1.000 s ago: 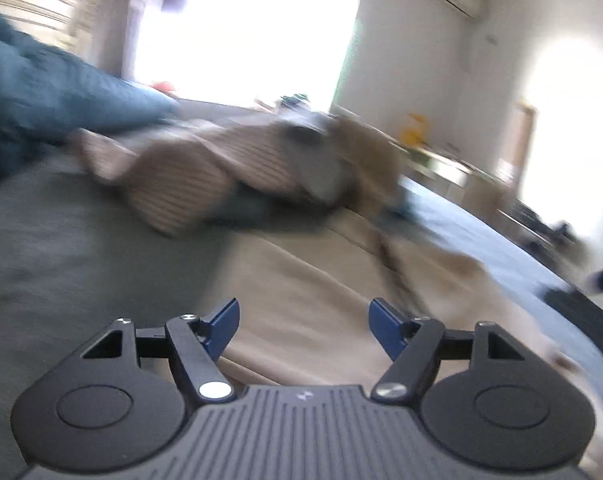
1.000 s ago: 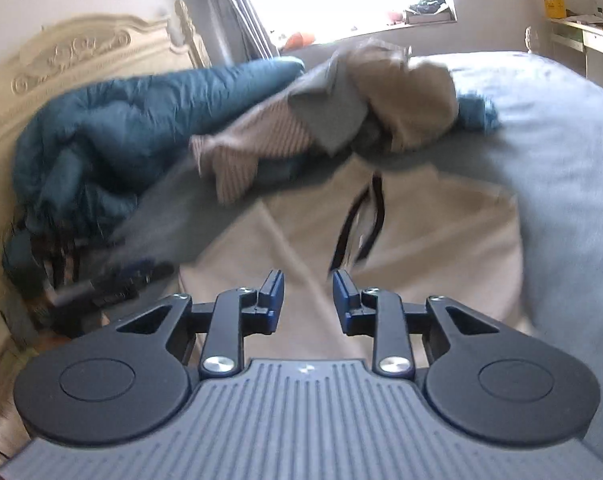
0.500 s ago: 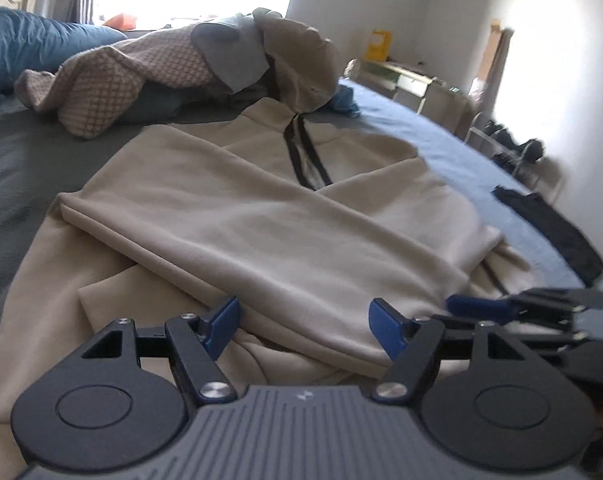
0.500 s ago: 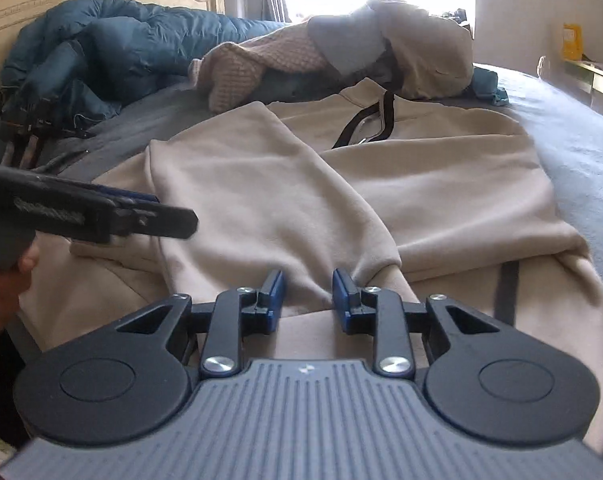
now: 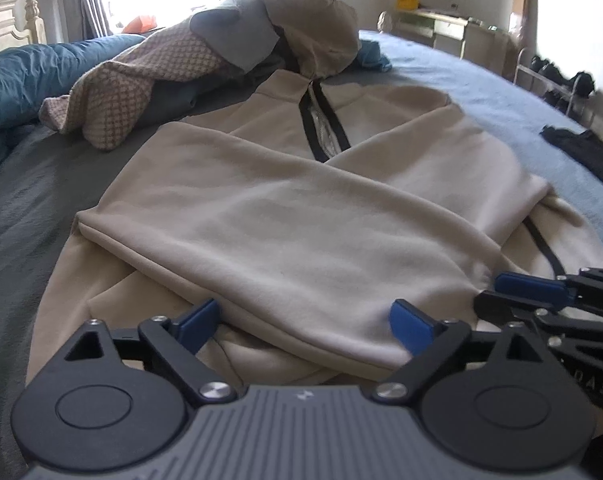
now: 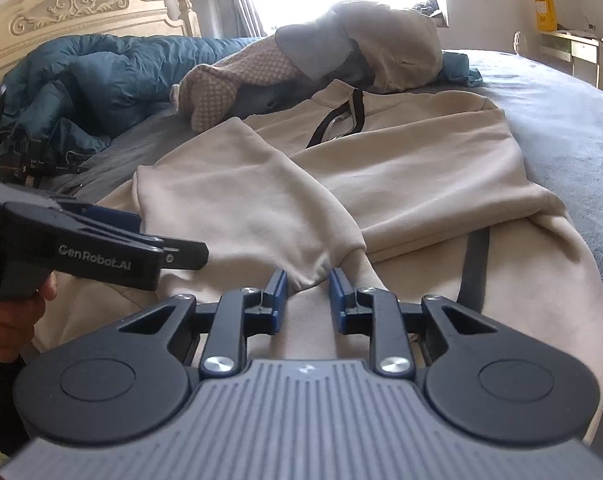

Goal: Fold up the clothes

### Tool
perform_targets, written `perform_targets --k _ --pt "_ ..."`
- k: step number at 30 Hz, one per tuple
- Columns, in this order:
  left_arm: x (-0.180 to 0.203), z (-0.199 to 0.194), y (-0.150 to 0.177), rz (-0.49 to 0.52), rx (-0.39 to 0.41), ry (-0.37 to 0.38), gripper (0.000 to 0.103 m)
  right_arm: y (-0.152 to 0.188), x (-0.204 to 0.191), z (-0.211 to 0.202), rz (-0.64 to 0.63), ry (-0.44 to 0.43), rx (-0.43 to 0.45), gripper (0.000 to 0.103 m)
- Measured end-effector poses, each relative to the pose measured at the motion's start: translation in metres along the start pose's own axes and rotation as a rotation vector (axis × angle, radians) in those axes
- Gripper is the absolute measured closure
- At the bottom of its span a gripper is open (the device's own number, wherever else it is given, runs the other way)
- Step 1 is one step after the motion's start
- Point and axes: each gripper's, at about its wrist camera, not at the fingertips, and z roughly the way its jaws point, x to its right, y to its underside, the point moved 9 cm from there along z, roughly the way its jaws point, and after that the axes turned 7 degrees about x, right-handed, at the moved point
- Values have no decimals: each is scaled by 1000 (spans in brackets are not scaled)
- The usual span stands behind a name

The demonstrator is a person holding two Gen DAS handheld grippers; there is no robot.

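Observation:
A beige zip-neck sweatshirt [image 5: 301, 220] lies flat on the bed with both sleeves folded across its chest. My left gripper [image 5: 305, 324] hovers at its near edge. Its jaws are opening wide, and the folded sleeve [image 5: 261, 272] lies between the blue pads without being pressed. From the right wrist that gripper [image 6: 141, 240] shows at the left, held in a hand. My right gripper [image 6: 307, 290] is closing, with the gathered sleeve cuff [image 6: 309, 276] between its fingertips and not visibly pinched. It also shows at the right edge of the left wrist view [image 5: 541, 292].
A pile of unfolded clothes [image 5: 221, 52] sits beyond the sweatshirt's collar. A teal duvet [image 6: 101, 76] is bunched against the carved headboard [image 6: 81, 8]. A dark garment [image 5: 581, 152] lies on the bed's right side. A desk [image 5: 441, 28] stands by the far wall.
Both grippers dropped toward the sweatshirt's near edge. The left jaws spread wider. The right fingertips moved forward onto the sleeve cuff and narrowed slightly.

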Motion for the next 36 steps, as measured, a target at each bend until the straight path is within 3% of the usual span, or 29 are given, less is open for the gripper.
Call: perform_targets --k 4,10,36 --pt "4 2 2 9 -13 -23 0 1 2 1 1 -10 2 81" --pt "8 2 4 15 -34 -71 0 1 6 2 26 -19 0 81" --pt "9 6 4 -8 -106 -110 0 3 12 3 75 -37 -11 81"
